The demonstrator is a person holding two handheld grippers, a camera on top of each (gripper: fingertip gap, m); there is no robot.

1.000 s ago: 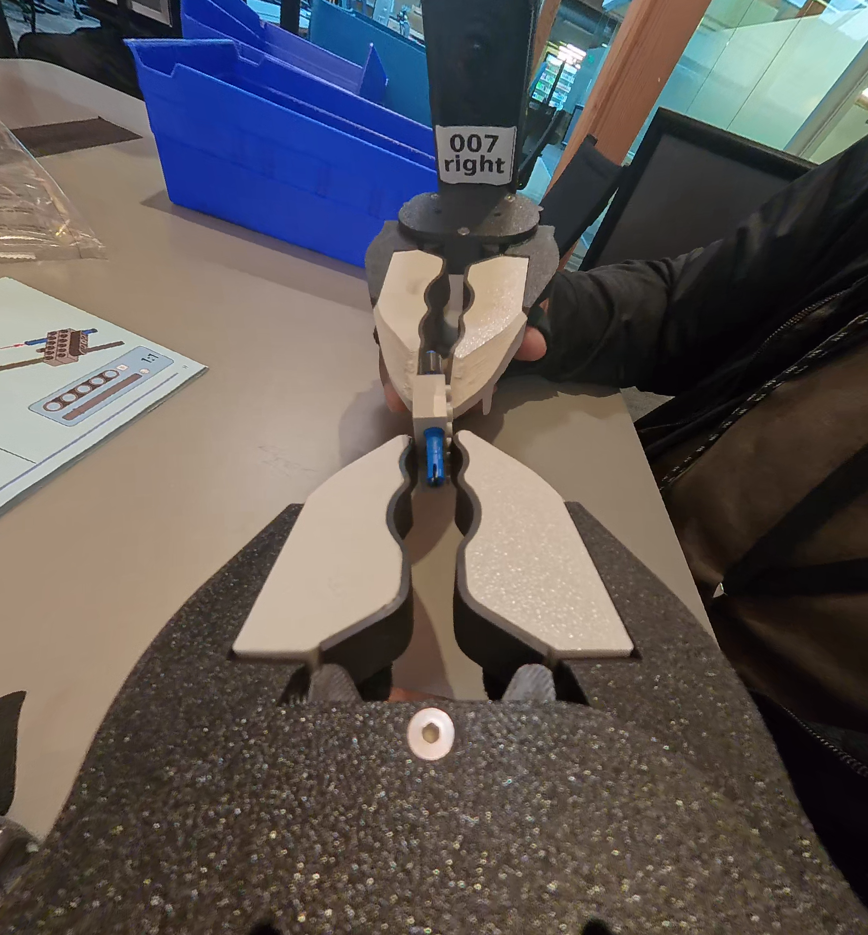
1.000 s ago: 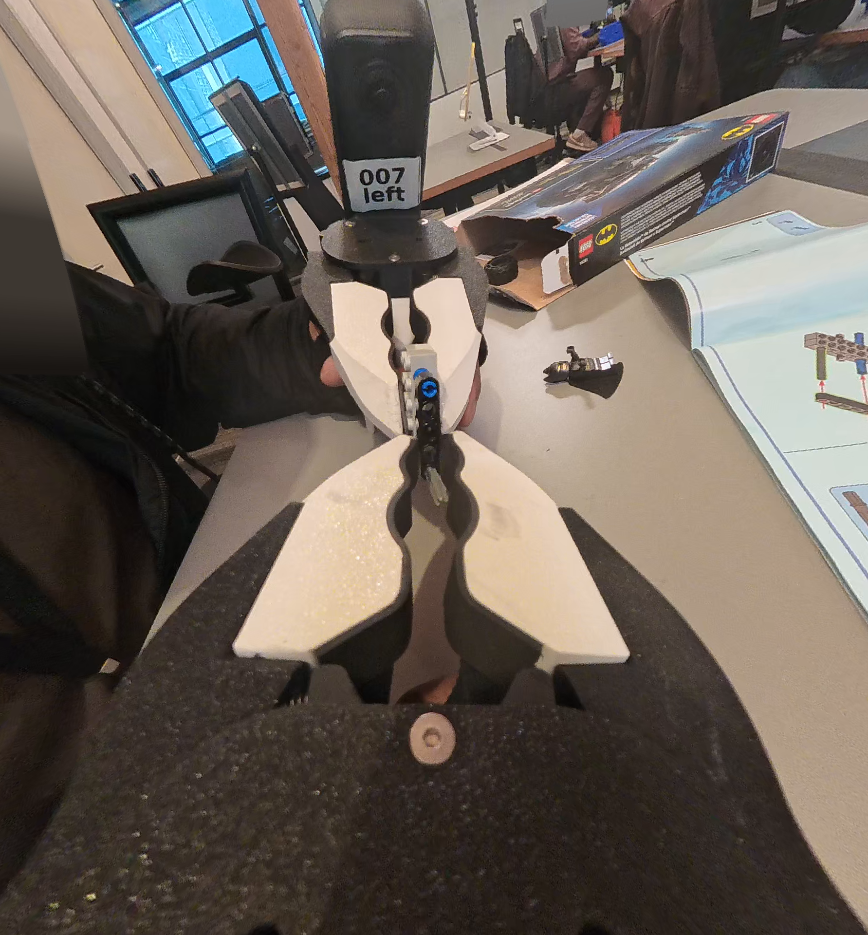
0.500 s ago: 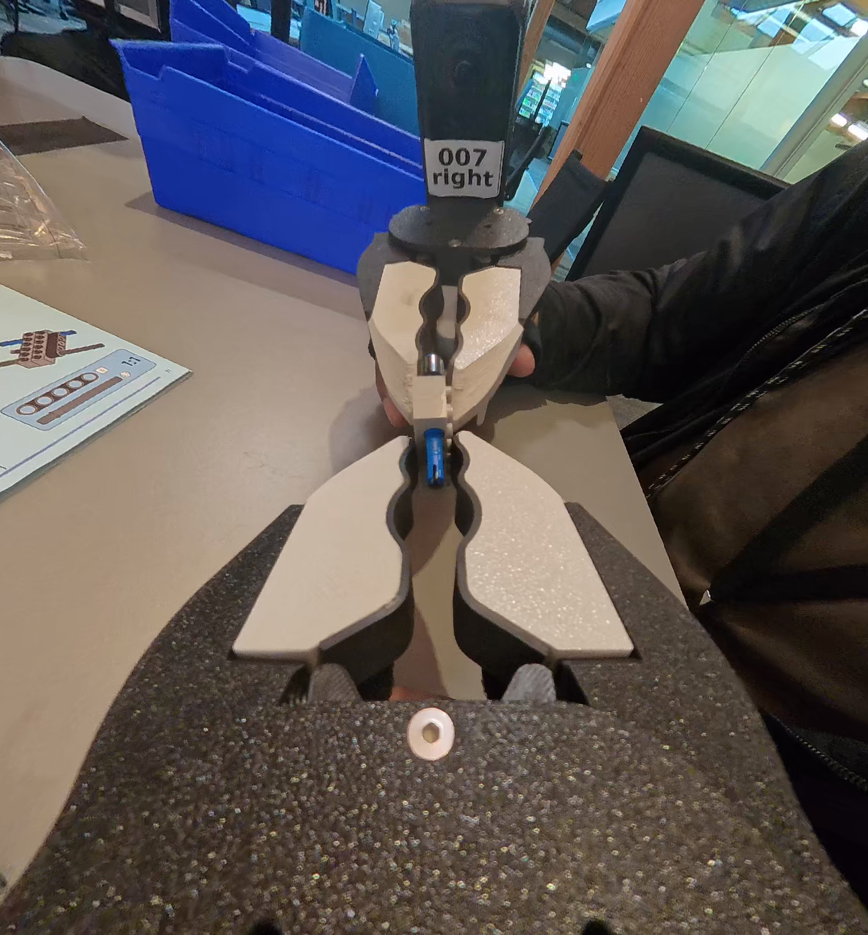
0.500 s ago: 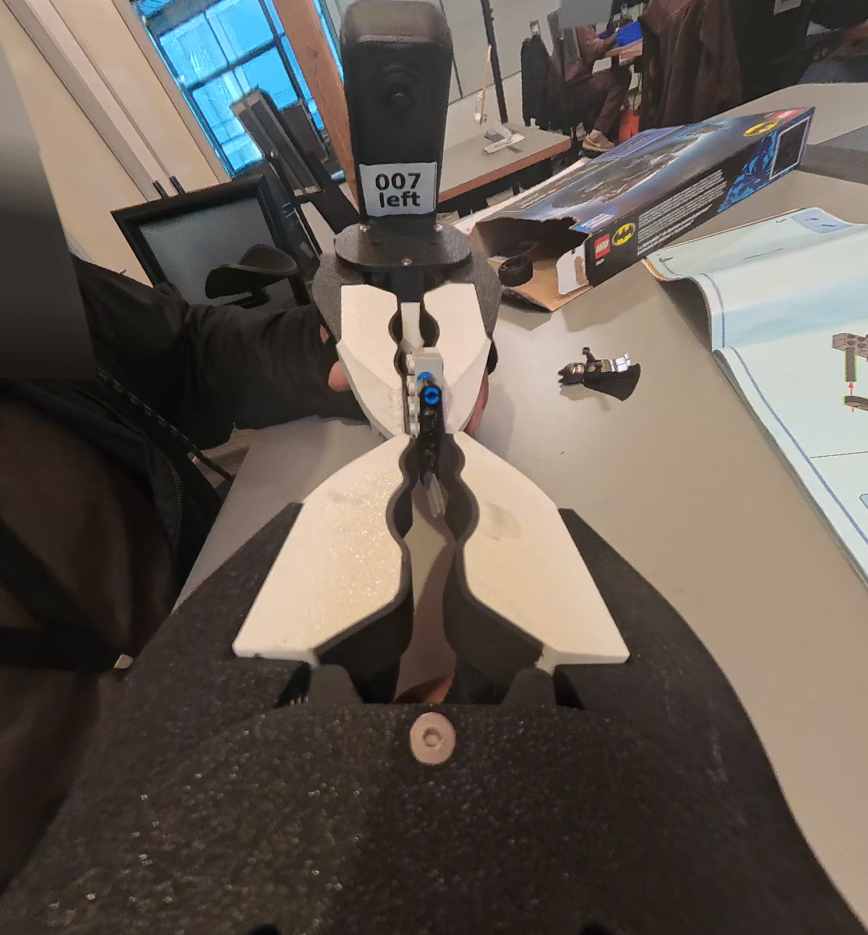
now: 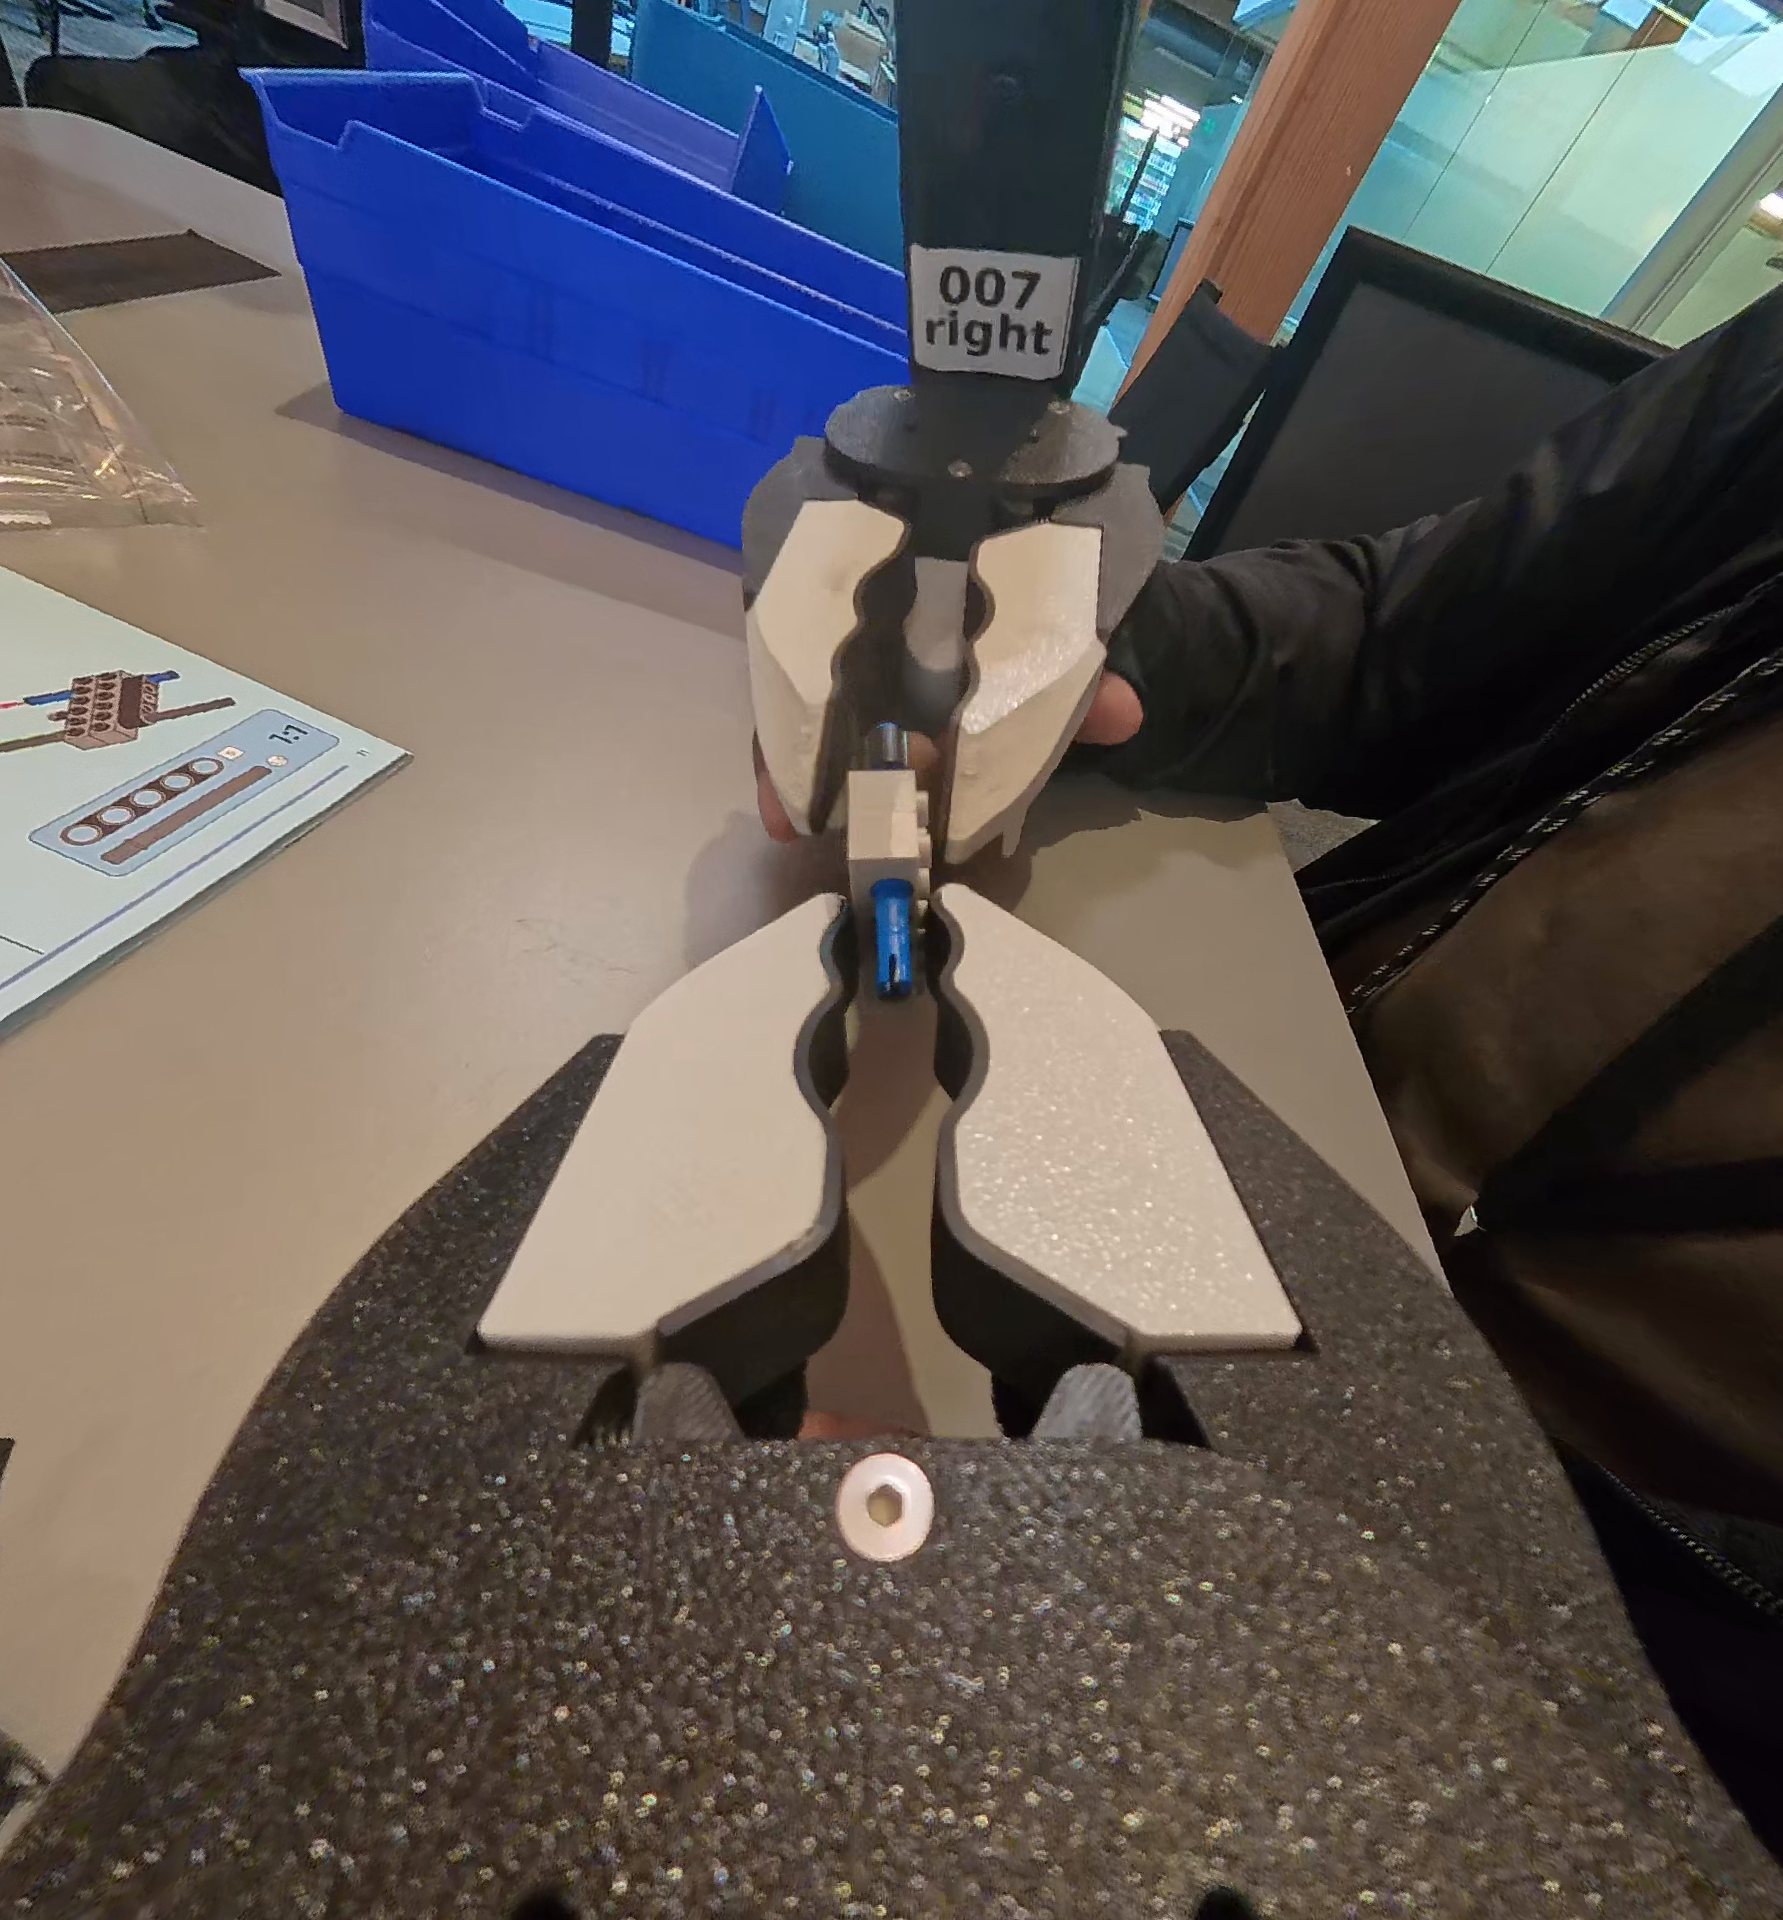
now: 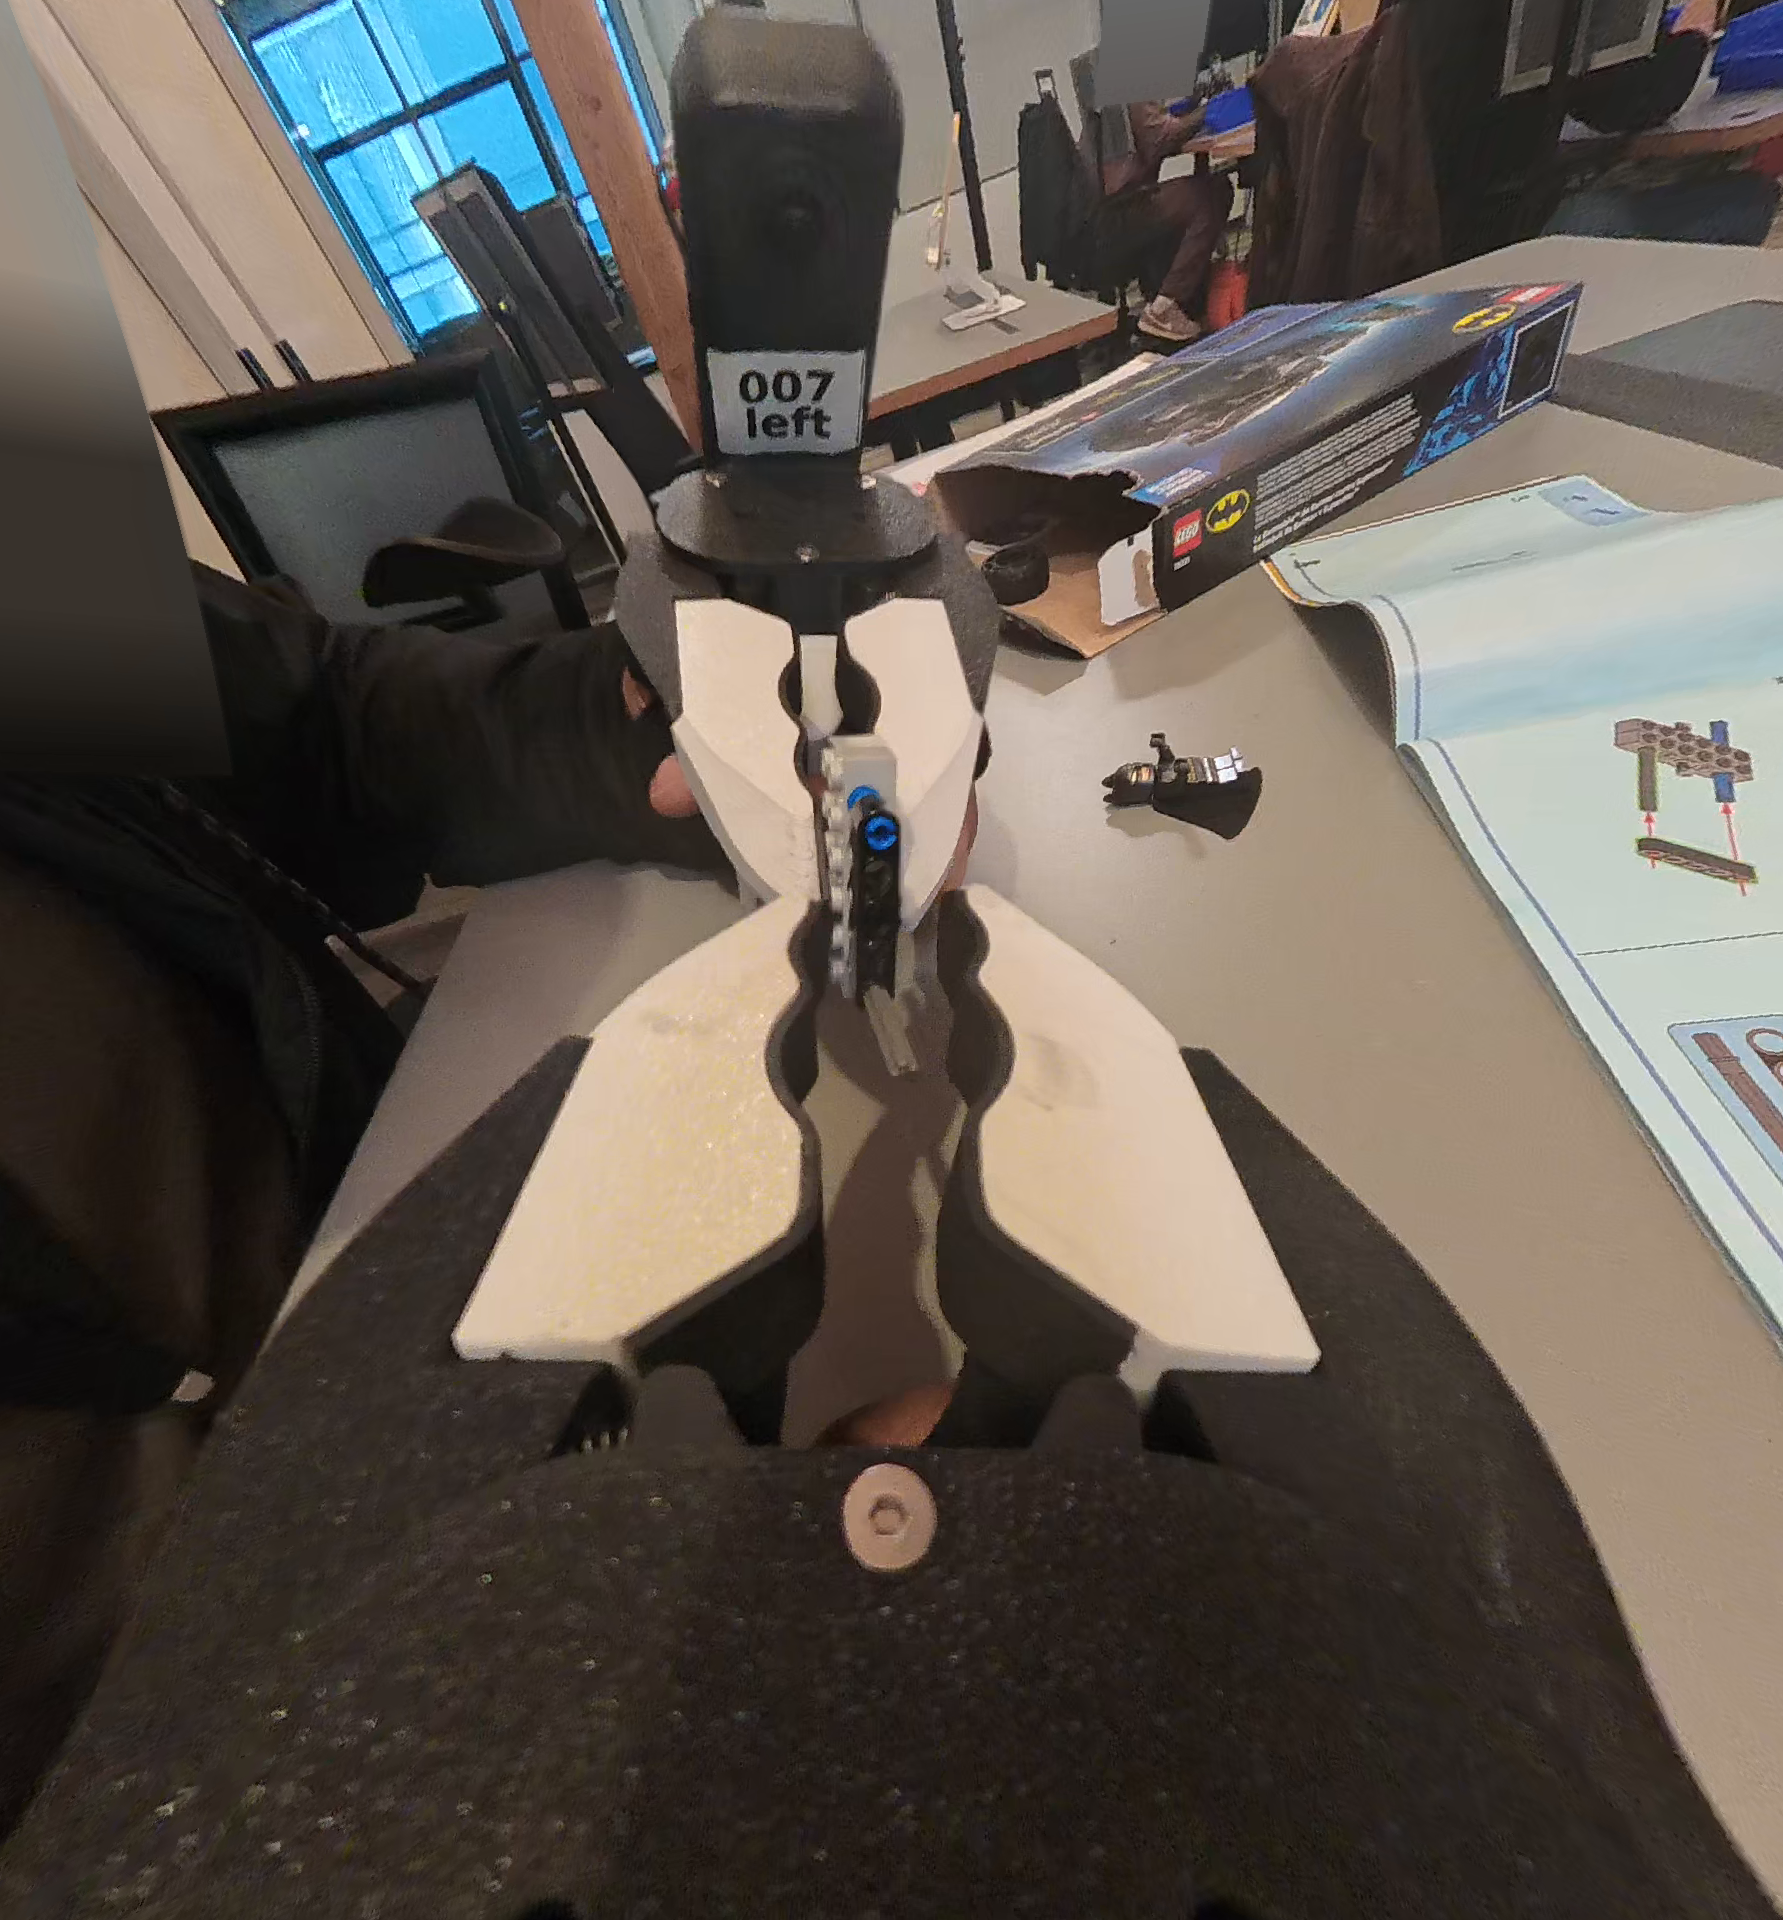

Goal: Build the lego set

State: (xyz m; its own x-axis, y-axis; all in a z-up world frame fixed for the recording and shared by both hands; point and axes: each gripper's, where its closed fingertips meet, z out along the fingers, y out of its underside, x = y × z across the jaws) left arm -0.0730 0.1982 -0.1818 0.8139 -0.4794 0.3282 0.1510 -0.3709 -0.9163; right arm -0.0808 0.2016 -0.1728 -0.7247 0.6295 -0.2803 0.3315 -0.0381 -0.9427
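Left claw (image 5: 889,914) clamps the light-grey studded plastic brick assembly with blue pin (image 5: 887,831) above the grey bench (image 5: 451,987); right claw (image 6: 882,935) stands narrowly parted around its black beam end, pads clear.

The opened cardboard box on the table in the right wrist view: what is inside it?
Through the torn open end of the cardboard box, one dark round part, perhaps a wheel, shows on the brown flap. Deeper inside is dark and covered by the box walls, so further contents cannot be seen.
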